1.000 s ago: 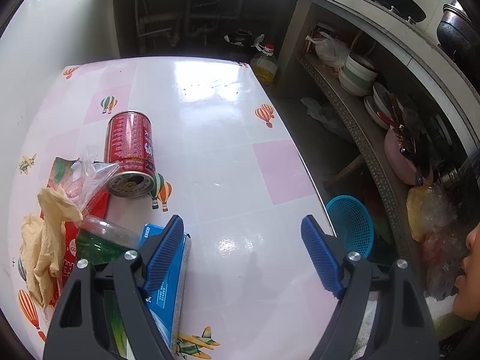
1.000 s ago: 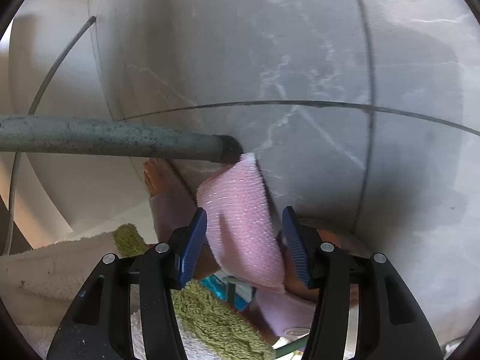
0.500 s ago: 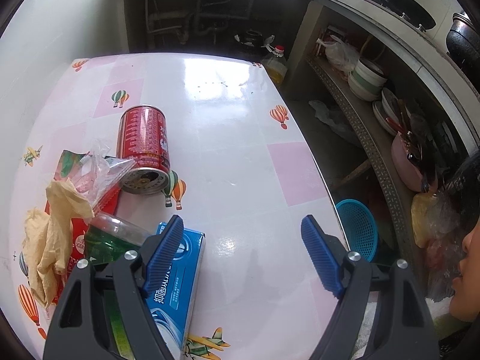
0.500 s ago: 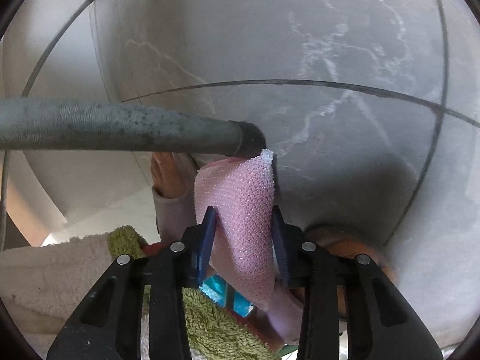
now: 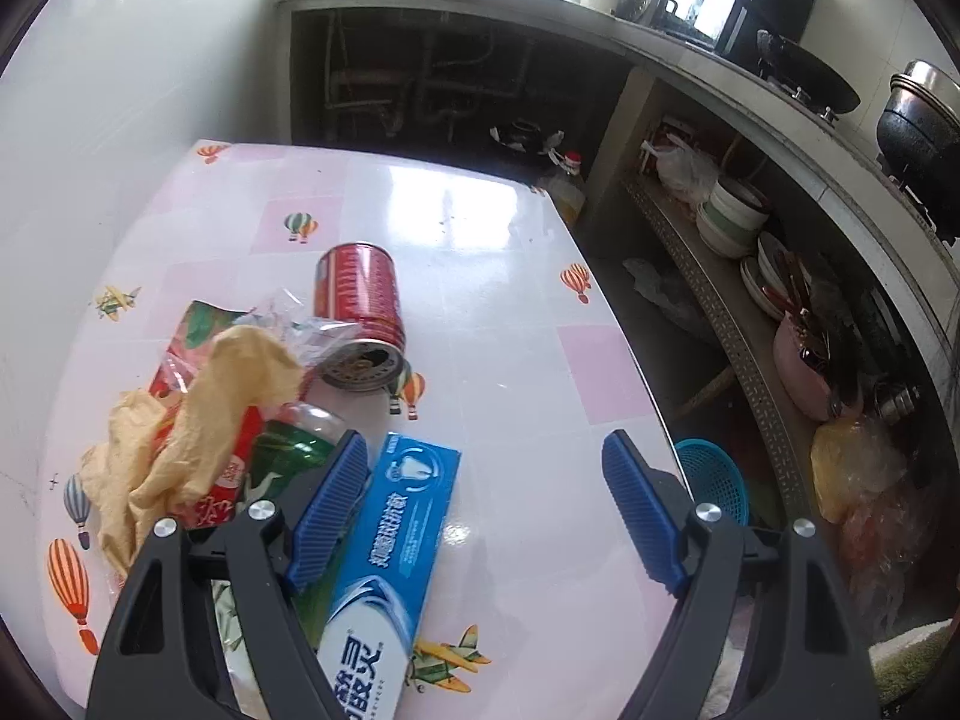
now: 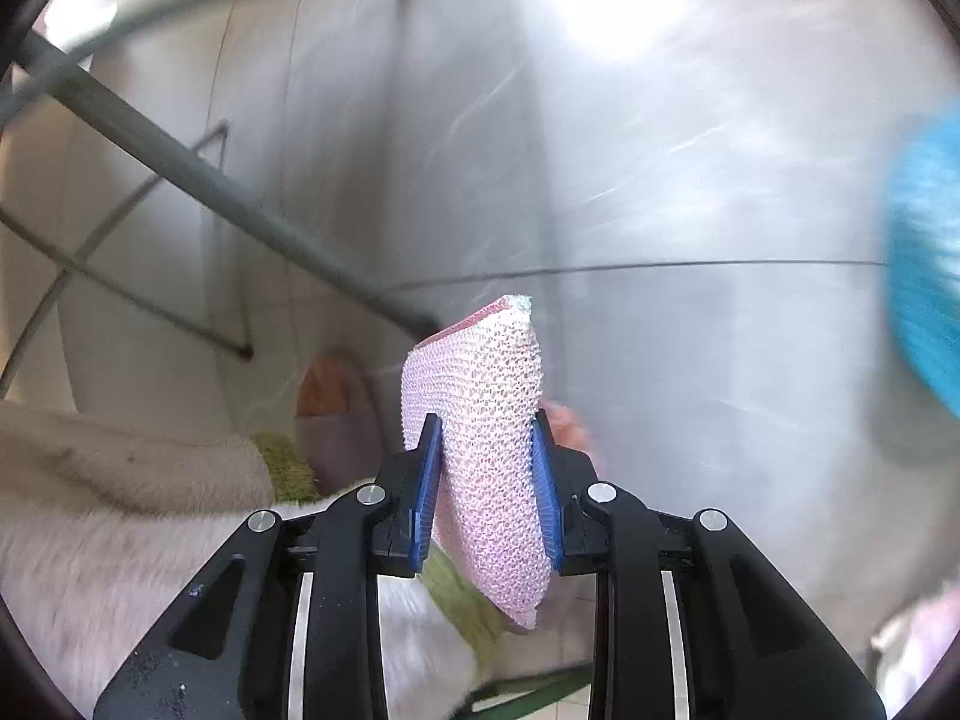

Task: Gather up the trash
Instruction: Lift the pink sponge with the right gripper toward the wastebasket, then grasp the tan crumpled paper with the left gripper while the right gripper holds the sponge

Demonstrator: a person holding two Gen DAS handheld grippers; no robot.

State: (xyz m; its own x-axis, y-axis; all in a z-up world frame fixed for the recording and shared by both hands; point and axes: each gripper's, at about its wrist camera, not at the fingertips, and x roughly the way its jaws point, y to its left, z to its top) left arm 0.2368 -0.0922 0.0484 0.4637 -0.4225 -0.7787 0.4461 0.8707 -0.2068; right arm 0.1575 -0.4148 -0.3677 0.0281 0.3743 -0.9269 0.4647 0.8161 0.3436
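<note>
I note a pink tabletop (image 5: 492,324) printed with balloons. Beside it, a shelf (image 5: 714,324) carries stacked bowls (image 5: 732,216); a blue basket (image 5: 717,480) sits below.

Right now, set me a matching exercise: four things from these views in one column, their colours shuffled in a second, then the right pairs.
Things:
1. tin can lying on the table
2. toothpaste box
3. crumpled cloth
4. mesh scouring pad, between the pads of the right gripper as its jaws are closing

Colours:
A. pale yellow
B. pink
C. red
D. blue

Pairs: 1-C, 2-D, 3-A, 4-B
</note>
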